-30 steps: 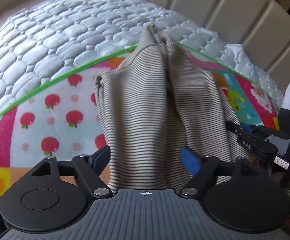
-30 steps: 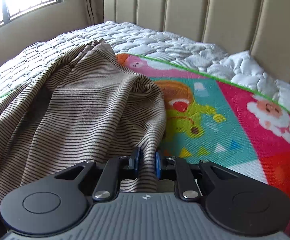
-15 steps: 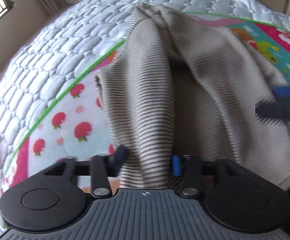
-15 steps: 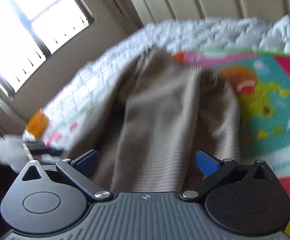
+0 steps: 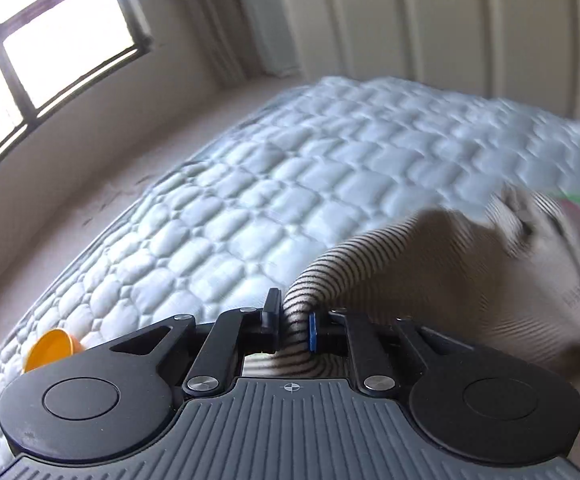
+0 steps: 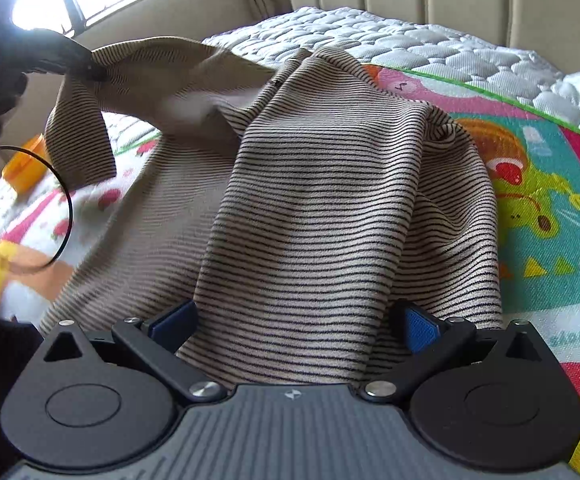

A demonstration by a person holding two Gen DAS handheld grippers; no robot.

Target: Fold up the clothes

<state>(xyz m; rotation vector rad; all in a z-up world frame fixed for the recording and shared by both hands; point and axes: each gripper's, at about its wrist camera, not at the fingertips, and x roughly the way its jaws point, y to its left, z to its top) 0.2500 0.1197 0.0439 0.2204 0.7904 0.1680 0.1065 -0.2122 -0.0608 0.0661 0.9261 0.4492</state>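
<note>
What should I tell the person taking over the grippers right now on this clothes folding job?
Left gripper: shut on a bunched edge of the striped garment, lifted off the bed.
Right gripper: open, the garment's near edge between its fingers, not gripped.
The garment lies rumpled on the colourful play mat over the white quilted mattress. An orange cup sits at the left.
Done: no finished fold shows.
Left: spread it flat, fold, set down.
</note>
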